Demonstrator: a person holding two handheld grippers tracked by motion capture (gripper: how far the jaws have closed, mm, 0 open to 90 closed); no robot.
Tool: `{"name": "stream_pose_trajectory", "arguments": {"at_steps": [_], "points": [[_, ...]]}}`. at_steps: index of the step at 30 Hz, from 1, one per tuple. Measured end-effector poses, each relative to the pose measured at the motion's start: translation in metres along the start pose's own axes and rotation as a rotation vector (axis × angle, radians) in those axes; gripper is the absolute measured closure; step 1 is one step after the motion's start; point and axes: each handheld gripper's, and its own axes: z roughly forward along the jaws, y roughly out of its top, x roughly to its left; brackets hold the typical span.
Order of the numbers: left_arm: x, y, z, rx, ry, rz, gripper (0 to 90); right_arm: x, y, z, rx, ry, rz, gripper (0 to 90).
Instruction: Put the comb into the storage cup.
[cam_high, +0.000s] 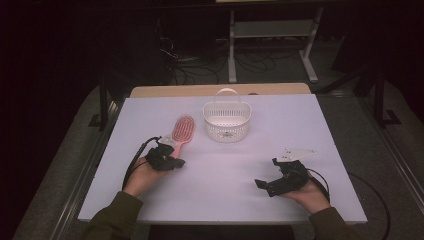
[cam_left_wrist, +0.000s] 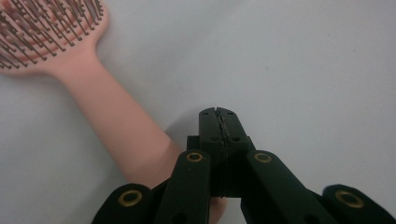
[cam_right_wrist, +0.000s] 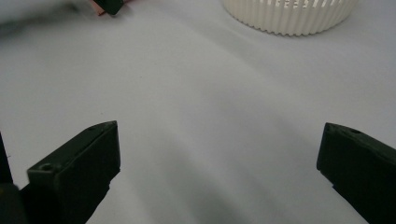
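From the high view, a pink plastic hairbrush (cam_high: 181, 132) with an oval, slotted head lies flat on the white table top (cam_high: 225, 200), its head pointing away from the person and its handle running back toward the left gripper (cam_high: 170, 161). That gripper sits at the near end of the handle, its black body partly over it. Just to the right of the brush head stands a white slotted plastic basket (cam_high: 226, 121) with an arched carrying handle. The right gripper (cam_high: 265, 177) rests near the front right of the table, well apart from brush and basket.

In the left gripper view, the left gripper (cam_left_wrist: 219, 122) has its jaws pressed together with nothing between them; the hairbrush (cam_left_wrist: 100, 100) handle lies just beside them on the left and passes under the linkage.

In the right gripper view, the right gripper (cam_right_wrist: 219, 149) has its jaws spread wide over bare table, and the ribbed base of the basket (cam_right_wrist: 289, 16) shows at the top edge
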Motion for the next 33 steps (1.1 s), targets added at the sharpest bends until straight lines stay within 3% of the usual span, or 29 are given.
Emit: {"name": "stream_pose_trajectory", "arguments": {"at_steps": [33], "points": [[0.024, -0.023, -0.026, 0.024, 0.084, -0.059, 90.0, -0.001, 0.000, 0.000, 0.002, -0.003, 0.000, 0.0]]}}
